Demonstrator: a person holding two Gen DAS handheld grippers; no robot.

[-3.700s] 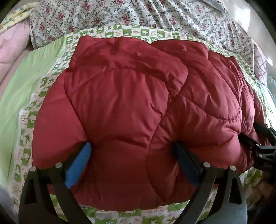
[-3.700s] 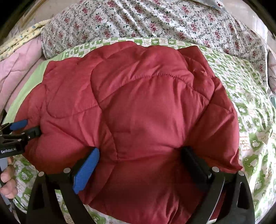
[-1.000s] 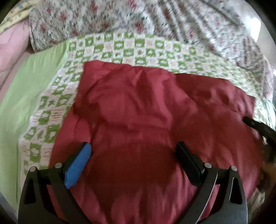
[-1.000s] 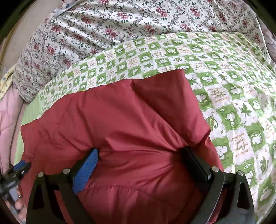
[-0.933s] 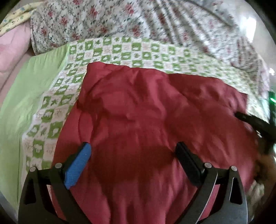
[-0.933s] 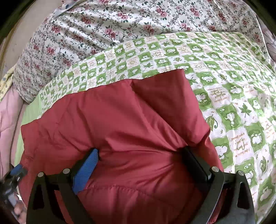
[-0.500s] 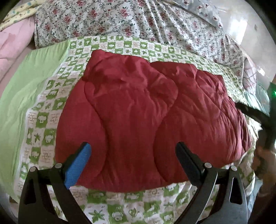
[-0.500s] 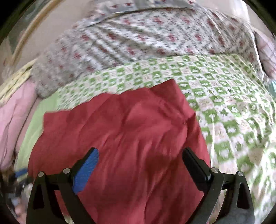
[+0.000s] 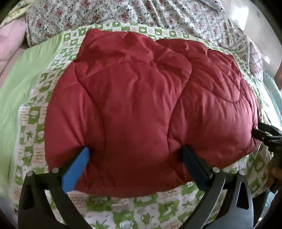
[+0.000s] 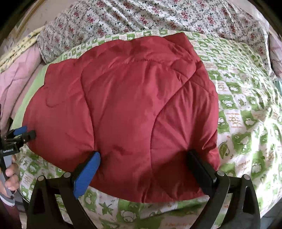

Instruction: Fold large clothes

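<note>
A dark red quilted padded garment (image 9: 141, 98) lies folded in a puffy bundle on the green-and-white patterned bedsheet (image 9: 141, 209); it also shows in the right wrist view (image 10: 132, 105). My left gripper (image 9: 134, 158) is open, its fingers spread over the garment's near edge, holding nothing. My right gripper (image 10: 142, 162) is open over the near edge at the garment's right side, also empty. Each gripper shows in the other's view: the right one (image 9: 264, 135) at the garment's right edge, the left one (image 10: 19, 133) at its left edge.
A floral quilt (image 9: 141, 15) is heaped behind the garment. Pink bedding (image 10: 15, 74) lies at the left. A plain green strip of sheet (image 9: 21, 77) runs along the left. The bed's near edge is just below the grippers.
The garment was lifted and flattened a second ago, then set down. It now lies as a puffy folded bundle, and both grippers have drawn back towards its near edge.
</note>
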